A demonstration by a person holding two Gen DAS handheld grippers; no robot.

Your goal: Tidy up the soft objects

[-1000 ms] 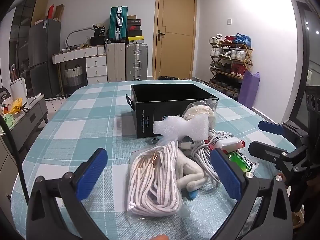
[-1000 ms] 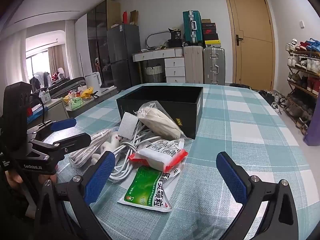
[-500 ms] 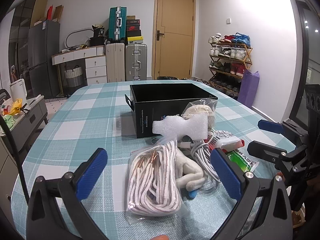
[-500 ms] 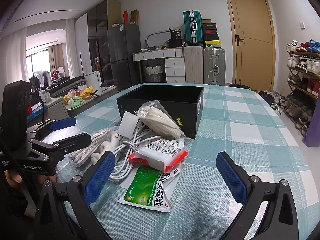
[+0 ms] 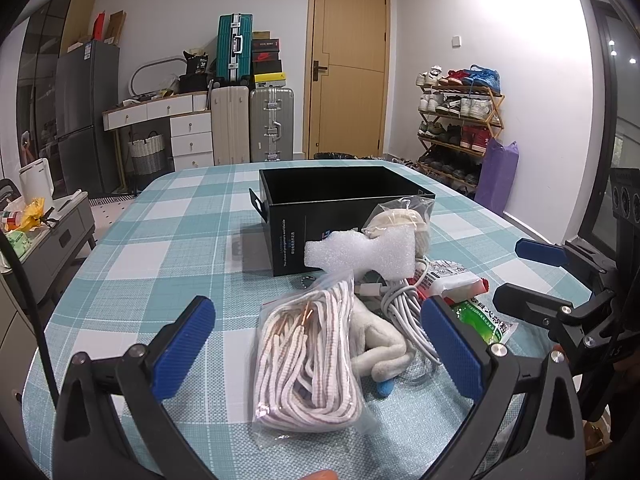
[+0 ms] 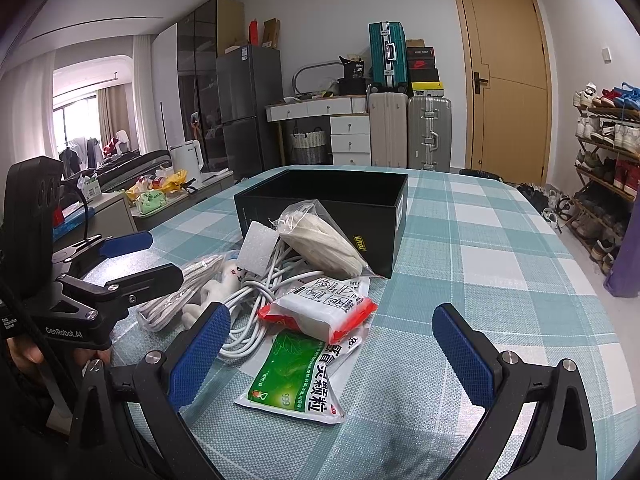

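A heap of soft items lies on the checked tablecloth in front of an open black box (image 5: 340, 204) (image 6: 340, 196). It holds a clear bag of pink-white cord (image 5: 308, 348), a white plush toy (image 5: 380, 344), a white foam piece (image 5: 360, 256) (image 6: 260, 252), a white cable (image 6: 256, 304), a bagged cream bundle (image 6: 324, 244), a red-and-white packet (image 6: 320, 312) and a green sachet (image 6: 300, 376). My left gripper (image 5: 318, 346) is open, its fingers either side of the cord bag. My right gripper (image 6: 332, 352) is open above the green sachet.
Table edges curve away at left and right. Suitcases (image 5: 248, 120), a white drawer unit and a door (image 5: 346, 72) stand behind; a shoe rack (image 5: 456, 120) is at right, a low side table with clutter (image 6: 152, 196) at left. Tablecloth right of the heap (image 6: 480, 264) is bare.
Both grippers have barely shifted; the left view has drifted slightly. The heap and box are as before, and both grippers stay open.
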